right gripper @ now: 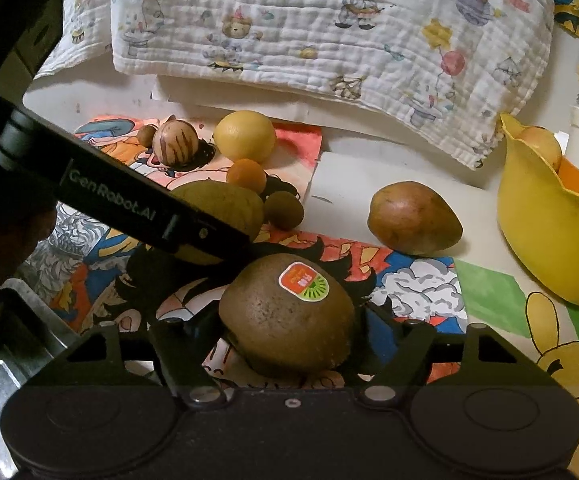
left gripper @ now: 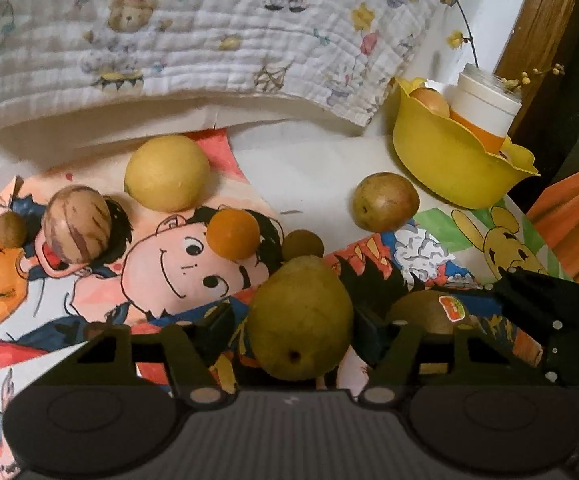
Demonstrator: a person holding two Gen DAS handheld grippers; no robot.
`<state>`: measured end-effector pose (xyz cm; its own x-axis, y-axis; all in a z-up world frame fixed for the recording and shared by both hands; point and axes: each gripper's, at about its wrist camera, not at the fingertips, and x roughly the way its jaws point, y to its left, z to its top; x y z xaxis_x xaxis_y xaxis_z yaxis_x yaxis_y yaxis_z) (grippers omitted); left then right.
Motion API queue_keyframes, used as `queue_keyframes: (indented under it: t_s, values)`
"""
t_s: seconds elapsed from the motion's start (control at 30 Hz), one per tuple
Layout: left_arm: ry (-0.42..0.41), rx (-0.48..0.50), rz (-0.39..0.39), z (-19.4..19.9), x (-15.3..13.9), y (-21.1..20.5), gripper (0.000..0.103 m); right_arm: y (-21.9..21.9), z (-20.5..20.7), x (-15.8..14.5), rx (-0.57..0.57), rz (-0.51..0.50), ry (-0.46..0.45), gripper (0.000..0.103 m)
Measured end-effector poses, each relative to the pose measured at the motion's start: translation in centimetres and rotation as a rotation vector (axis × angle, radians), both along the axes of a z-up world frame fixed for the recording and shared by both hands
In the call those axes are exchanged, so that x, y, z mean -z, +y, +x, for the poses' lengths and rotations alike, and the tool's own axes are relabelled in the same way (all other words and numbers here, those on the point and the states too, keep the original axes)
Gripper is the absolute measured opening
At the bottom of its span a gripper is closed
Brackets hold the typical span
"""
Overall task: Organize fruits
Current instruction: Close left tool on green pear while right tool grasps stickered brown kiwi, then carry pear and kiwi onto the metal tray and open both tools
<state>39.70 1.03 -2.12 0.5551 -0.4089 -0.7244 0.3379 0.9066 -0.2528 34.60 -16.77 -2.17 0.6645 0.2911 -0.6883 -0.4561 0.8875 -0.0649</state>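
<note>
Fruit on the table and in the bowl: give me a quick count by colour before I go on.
Green pear: 1
Brown, kiwi, reddish-brown pear, two small round ones: 4
Striped tan: 1
Yellow lemon: 1
Orange: 1
Pale orange, in the yellow bowl, half hidden: 1
Total: 9

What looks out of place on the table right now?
Nothing is spilled or damaged. Most fruit lies loose on the cartoon mat, outside the yellow bowl, which leans tilted against a white jar.
</note>
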Motion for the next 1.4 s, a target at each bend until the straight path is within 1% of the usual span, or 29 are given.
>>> queue_keyframes:
  t_s: [0.07, 0.17, 0.27, 0.3, 0.33, 0.37, 0.5, 0.7, 0.87, 1.03, 1.2, 1.4]
  values:
    - [0.004, -0.005, -0.017, 0.1, 0.0, 0.2, 0.068, 0.0, 0.0, 0.0, -0.004, 0.001, -0.001, 0.075]
    - [0.008, -0.016, -0.035, 0.4, 0.0, 0.4, 0.067, 0.1, 0.1, 0.0, -0.009, 0.011, 0.004, 0.069]
    - [0.012, -0.020, -0.043, 0.6, 0.0, 0.4, 0.067, 0.2, 0.0, 0.0, -0.011, 0.008, -0.003, 0.068]
    - [0.010, -0.018, -0.044, 0.6, 0.0, 0.4, 0.065, 0.1, 0.0, 0.1, -0.011, 0.010, -0.004, 0.068]
    - [0.009, -0.012, -0.052, 0.6, 0.0, 0.3, 0.057, 0.1, 0.0, 0.1, -0.010, 0.014, -0.004, 0.068]
    - [0.009, -0.014, -0.060, 0.5, -0.1, 0.3, 0.058, 0.0, 0.0, 0.1, -0.010, 0.018, -0.005, 0.068]
    - [0.004, -0.024, -0.047, 0.1, -0.2, 0.1, 0.057, -0.1, -0.1, 0.1, -0.011, 0.023, -0.006, 0.067]
    - [0.029, -0.046, -0.055, -0.9, -0.6, 0.9, 0.057, -0.5, -0.7, -0.2, -0.006, 0.048, -0.004, 0.067]
    - [0.008, -0.048, -0.084, -2.6, -1.9, 1.7, 0.057, -0.8, -2.0, -0.9, -0.005, 0.064, -0.010, 0.067]
    - [-0.022, -0.053, -0.090, -5.0, -3.4, 2.5, 0.057, -1.1, -3.8, -2.2, -0.015, 0.076, -0.030, 0.067]
    - [-0.044, -0.061, -0.091, -7.9, -4.5, 3.5, 0.057, -0.9, -6.3, -3.4, -0.039, 0.089, -0.042, 0.067]
    - [-0.055, -0.067, -0.090, -12.1, -5.2, 4.7, 0.057, -0.2, -10.1, -4.3, -0.079, 0.106, -0.039, 0.067]
